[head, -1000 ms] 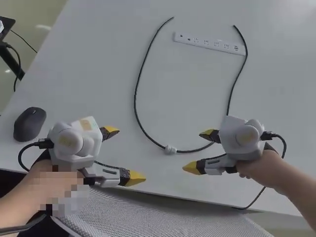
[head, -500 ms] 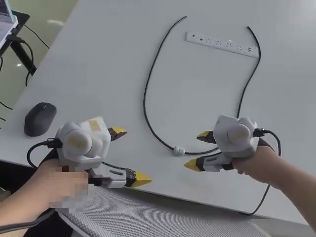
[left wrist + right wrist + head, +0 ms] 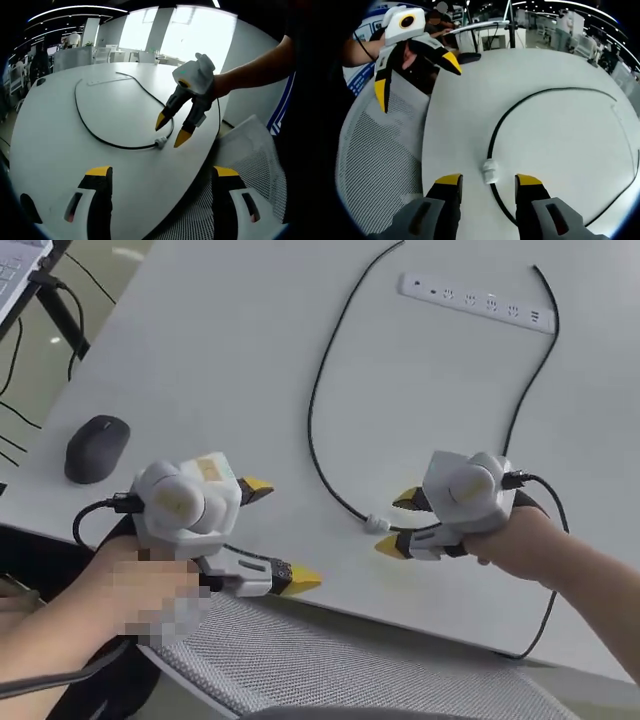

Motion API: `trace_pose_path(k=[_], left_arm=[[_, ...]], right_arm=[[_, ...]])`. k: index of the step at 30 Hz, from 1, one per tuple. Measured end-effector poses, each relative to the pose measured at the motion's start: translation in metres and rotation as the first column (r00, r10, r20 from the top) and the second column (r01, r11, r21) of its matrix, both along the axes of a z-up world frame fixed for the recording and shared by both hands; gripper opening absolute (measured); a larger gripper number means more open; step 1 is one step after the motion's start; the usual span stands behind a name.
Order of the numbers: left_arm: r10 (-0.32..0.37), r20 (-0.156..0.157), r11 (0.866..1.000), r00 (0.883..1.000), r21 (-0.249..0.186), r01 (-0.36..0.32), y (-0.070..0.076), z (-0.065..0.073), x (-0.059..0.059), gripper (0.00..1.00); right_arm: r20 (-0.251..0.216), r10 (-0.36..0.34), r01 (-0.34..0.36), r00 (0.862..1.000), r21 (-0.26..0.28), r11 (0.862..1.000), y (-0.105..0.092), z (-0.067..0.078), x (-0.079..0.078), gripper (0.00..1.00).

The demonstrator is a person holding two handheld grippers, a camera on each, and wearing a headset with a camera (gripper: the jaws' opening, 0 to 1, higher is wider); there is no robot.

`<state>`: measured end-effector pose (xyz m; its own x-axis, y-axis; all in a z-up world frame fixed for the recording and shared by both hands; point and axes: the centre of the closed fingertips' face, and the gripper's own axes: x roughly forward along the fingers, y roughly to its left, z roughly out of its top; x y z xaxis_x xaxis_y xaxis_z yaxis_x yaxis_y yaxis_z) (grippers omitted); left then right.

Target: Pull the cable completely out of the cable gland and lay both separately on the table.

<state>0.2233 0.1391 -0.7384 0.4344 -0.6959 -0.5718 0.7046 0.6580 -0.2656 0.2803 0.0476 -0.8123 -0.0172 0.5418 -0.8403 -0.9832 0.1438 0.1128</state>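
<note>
A small white cable gland [image 3: 376, 525] sits threaded on a thin black cable [image 3: 316, 420] looping across the white table [image 3: 200, 350] (gland near the front edge). The right gripper [image 3: 393, 525], jaws parted, has the gland between its tips, untouched. The left gripper [image 3: 288, 532] gapes wide, empty.

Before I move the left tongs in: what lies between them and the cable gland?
Bare table, as the left gripper view shows; the right tongs hang just by the gland.

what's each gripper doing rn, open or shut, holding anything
Left gripper: open, holding nothing.
Right gripper: open, holding nothing, tips close to the cable gland.
</note>
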Motion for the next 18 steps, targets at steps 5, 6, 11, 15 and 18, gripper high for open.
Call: trace_pose_path(k=[5,6,11,15,18], left_arm=[[0.01,-0.004,1.0,1.0,-0.003,-0.01,0.0008,0.0014,-0.0008,0.81],[0.009,-0.004,1.0,1.0,-0.003,-0.009,0.0006,0.0015,-0.0013,0.8],[0.0,-0.012,1.0,1.0,-0.003,0.0,-0.0016,-0.0014,-0.0054,0.8],[0.0,-0.015,1.0,1.0,-0.004,0.0,-0.0027,-0.0012,-0.0062,0.79],[0.0,-0.016,1.0,1.0,-0.007,0.0,-0.0026,-0.0023,-0.0052,0.79]], right_arm=[[-0.003,0.025,-0.025,1.0,-0.019,0.999,-0.0021,-0.0036,-0.0017,0.32],[-0.007,0.028,-0.028,1.0,-0.021,0.999,-0.0025,-0.0042,-0.0023,0.31],[0.002,0.045,-0.045,0.999,-0.031,0.999,-0.003,-0.0064,-0.0021,0.27],[0.008,0.05,-0.05,0.999,-0.026,0.998,-0.0004,-0.0058,0.0006,0.21],[0.006,0.053,-0.053,0.999,-0.026,0.998,0.0005,-0.007,0.0016,0.19]])
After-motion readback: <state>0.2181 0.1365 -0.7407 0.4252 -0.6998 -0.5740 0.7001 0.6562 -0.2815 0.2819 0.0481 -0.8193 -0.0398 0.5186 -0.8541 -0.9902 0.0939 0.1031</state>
